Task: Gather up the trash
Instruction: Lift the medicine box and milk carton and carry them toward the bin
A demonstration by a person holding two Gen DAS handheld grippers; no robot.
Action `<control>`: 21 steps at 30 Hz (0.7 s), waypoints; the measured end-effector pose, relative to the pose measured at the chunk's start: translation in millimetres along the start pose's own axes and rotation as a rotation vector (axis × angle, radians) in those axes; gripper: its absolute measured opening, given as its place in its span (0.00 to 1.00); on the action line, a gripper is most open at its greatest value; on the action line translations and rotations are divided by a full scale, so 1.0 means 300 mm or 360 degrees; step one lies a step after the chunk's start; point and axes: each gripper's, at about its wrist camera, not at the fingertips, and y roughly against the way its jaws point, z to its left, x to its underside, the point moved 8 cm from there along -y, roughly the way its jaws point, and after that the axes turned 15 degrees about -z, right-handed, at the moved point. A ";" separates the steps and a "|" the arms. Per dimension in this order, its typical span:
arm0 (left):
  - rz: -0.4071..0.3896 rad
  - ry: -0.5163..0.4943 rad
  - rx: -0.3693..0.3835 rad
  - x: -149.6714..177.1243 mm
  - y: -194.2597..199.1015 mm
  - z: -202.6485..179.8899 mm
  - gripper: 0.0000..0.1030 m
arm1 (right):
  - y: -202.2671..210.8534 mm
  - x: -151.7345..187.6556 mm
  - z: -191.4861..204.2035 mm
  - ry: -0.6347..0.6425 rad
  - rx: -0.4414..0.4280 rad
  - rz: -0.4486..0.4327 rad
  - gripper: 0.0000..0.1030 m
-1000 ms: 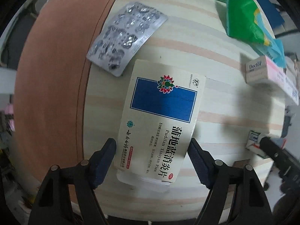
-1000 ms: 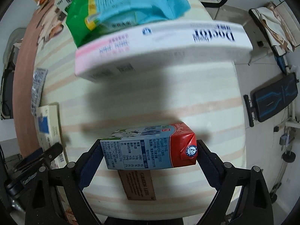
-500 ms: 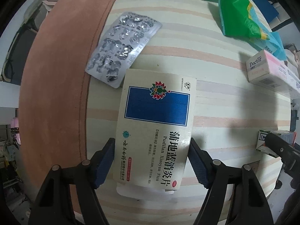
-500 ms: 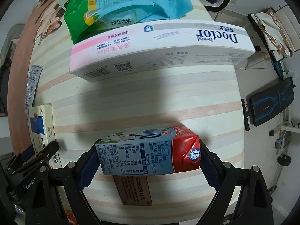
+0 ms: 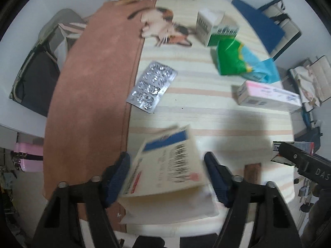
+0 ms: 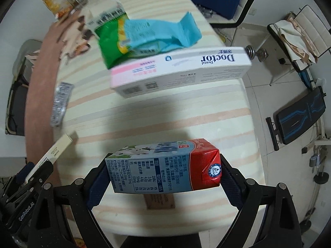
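While both tools are above the round table with the pale striped cloth point(image 5: 206, 107), each one already has a piece of trash between its fingers. The table is the largest thing, and it spreads out ahead of and below both grippers.

Ahead of the right gripper point(image 6: 163, 171), past its tips, lies the long white and pink toothpaste box point(image 6: 180, 70), and further ahead the crumpled green and blue plastic bag point(image 6: 144, 39). Ahead of the left gripper point(image 5: 167, 175) and a little to its left lies the silver foil blister sheet point(image 5: 153, 86), flat on the cloth.

The left gripper holds the flat cream and blue medicine carton point(image 5: 167, 165). The jaws stand on its two long edges and the carton is tilted, its far end up, clear of the table. I think it is very light and rather soft, so a hard squeeze can bend it; the narrow edges near the middle are the good place.

The right gripper holds the small blue and red milk carton point(image 6: 163, 167) across its length, one jaw on each end, lifted above the cloth. A small brown card point(image 6: 159, 201) lies on the table just under it. This carton looks stiffer, but its coated surface may be slippery, and if some milk is left inside it will be heavier than it seems. The grip on the flat ends seems firm enough.
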 end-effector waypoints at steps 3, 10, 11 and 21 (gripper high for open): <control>-0.0053 0.0002 0.0061 0.004 0.058 0.020 0.55 | 0.112 0.035 0.035 -0.0002 -0.0003 -0.0084 0.92; 0.0139 0.0133 0.0329 0.136 -0.099 0.177 0.55 | 0.207 0.208 0.051 -0.0047 0.0106 -0.0164 0.92; 0.0175 0.0155 0.0352 0.156 -0.120 0.191 0.56 | 0.199 0.234 0.047 -0.0080 0.0106 -0.0160 0.92; 0.0480 0.0134 0.0403 0.284 -0.240 0.053 0.57 | 0.078 0.342 -0.032 -0.0206 0.0220 -0.0040 0.92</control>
